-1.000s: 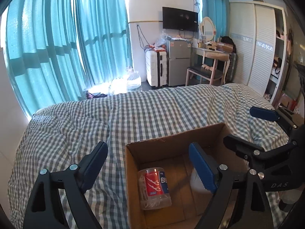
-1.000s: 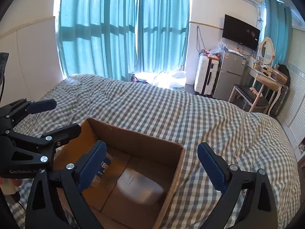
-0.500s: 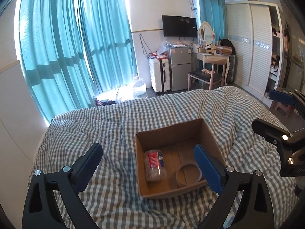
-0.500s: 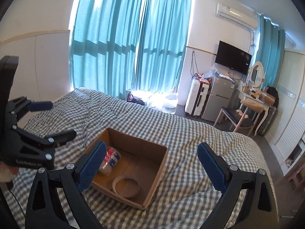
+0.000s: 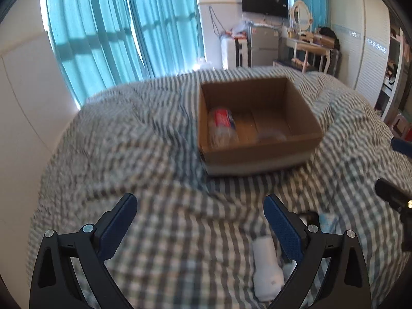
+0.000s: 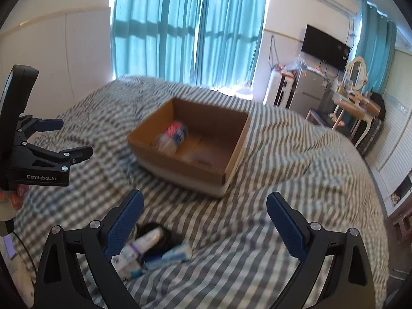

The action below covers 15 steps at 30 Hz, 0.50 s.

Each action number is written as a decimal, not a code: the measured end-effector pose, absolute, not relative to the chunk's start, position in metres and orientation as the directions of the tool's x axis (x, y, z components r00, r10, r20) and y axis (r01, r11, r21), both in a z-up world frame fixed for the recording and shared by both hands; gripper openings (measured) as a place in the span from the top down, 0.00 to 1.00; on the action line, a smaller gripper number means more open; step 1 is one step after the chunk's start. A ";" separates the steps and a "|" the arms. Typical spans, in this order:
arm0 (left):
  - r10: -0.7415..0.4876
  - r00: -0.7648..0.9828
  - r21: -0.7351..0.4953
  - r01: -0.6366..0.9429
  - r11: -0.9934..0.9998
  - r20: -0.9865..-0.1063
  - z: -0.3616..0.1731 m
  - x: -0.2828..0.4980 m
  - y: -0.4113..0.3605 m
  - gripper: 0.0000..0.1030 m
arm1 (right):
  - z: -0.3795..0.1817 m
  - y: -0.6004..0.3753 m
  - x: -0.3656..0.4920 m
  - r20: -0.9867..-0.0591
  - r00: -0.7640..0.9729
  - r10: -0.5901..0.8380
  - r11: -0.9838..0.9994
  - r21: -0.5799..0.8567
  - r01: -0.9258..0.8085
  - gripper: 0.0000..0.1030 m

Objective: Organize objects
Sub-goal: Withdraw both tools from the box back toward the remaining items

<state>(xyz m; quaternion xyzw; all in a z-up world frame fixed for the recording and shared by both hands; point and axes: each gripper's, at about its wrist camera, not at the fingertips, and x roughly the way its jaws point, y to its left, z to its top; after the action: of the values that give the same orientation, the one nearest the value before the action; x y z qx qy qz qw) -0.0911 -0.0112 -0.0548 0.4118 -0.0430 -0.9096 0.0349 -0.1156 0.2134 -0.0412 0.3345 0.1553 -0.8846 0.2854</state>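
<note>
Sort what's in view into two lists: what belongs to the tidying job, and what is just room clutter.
Job:
- cardboard box on the bed
- clear container with red label, lying in the box
- white bottle on the bedspread
- small pile of toiletries on the bedspread

Just there:
- TV
- suitcase
- curtains
- dressing table

Bright daylight through teal curtains [image 5: 123, 31], motion-blurred bedspread [image 6: 270, 154], fisheye-curved edges
</note>
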 end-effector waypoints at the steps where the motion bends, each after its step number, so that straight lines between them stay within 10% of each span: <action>1: -0.092 -0.646 0.102 0.022 -0.995 -0.758 -0.065 -0.089 -0.009 0.02 | -0.052 0.212 -0.115 -0.695 -0.595 -0.404 -0.786 -0.069 0.615 0.06; 15: -0.035 -0.529 0.065 -0.038 -0.997 -0.848 -0.141 -0.074 0.016 0.03 | -0.119 0.212 -0.119 -0.793 -0.473 -0.384 -0.749 -0.032 0.662 0.06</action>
<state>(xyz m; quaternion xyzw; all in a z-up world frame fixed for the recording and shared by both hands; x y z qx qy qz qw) -0.0737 0.0161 -0.1406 0.4855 -0.0377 -0.8734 -0.0010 -0.1191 0.2116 -0.1195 0.4084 0.1698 -0.8413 0.3107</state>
